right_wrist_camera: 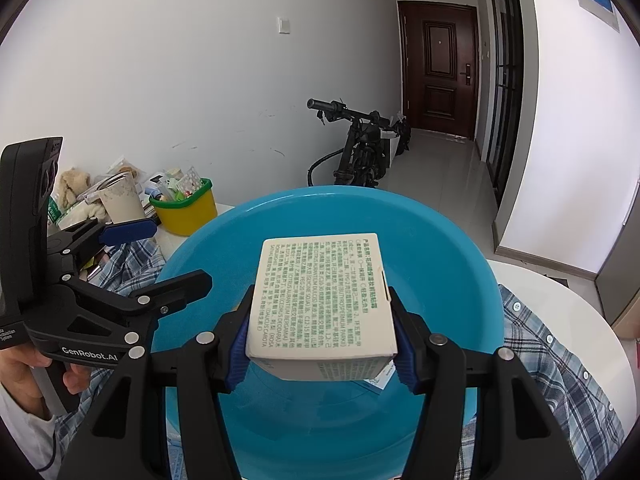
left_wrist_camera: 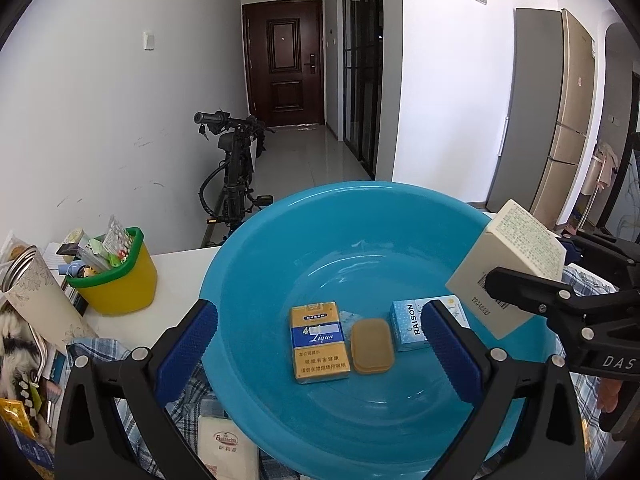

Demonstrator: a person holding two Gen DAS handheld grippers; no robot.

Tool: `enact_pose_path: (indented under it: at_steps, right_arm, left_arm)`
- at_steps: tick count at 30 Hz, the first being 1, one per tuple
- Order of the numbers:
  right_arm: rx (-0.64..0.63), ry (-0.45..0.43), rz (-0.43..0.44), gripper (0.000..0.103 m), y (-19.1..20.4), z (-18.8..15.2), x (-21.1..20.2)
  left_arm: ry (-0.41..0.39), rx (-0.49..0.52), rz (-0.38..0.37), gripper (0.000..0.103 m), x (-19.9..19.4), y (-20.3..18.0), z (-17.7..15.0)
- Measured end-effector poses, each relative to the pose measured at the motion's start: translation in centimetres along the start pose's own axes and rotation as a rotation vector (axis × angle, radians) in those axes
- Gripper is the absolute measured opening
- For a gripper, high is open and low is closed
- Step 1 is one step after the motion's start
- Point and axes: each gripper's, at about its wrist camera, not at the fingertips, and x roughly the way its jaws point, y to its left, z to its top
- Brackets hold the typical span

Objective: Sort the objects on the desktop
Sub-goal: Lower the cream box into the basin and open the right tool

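A white round tabletop [right_wrist_camera: 568,300], draped with a blue-and-white checked cloth shirt [right_wrist_camera: 560,360], carries a wide, shallow turquoise plastic basin [left_wrist_camera: 256,248] that fills the middle of both wrist views. On the basin's floor lie three things side by side: a flat yellow-and-blue cigarette pack [left_wrist_camera: 318,342], a pale blue "RAISON" carton [left_wrist_camera: 412,326] and, between them, a small tan rounded-rectangle case [left_wrist_camera: 371,345]. The right hand-held gripper [right_wrist_camera: 322,344] pinches a cream cardboard box printed with green text [right_wrist_camera: 324,296] by its two side faces and holds it tilted in the air above the basin, over the near right part of the bowl. The left hand-held gripper [left_wrist_camera: 328,344] hangs over the near rim with its blue pads spread wide and nothing between them, the yellow pack and tan case lying in the gap below. The step in hand appears to be setting the box down among the sorted items. Doing it well likely means lowering the box toward the bare floor of the bowl rather than onto the blue carton beneath it, levelling it first, and parting the pads only once its base rests, so it neither tumbles nor knocks its neighbours. A yellow green-rimmed plastic tub [left_wrist_camera: 120,280] of odds and ends stands on the tabletop at far left.
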Motion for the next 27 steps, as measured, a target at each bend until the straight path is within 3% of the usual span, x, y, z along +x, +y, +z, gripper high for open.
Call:
enact_pose_path:
  at_steps: [27]
  right_arm:
    - [0.010, 0.004, 0.018, 0.057, -0.06, 0.08, 0.01]
  left_arm:
    - [0.000, 0.001, -0.019, 0.103, 0.07, -0.17, 0.00]
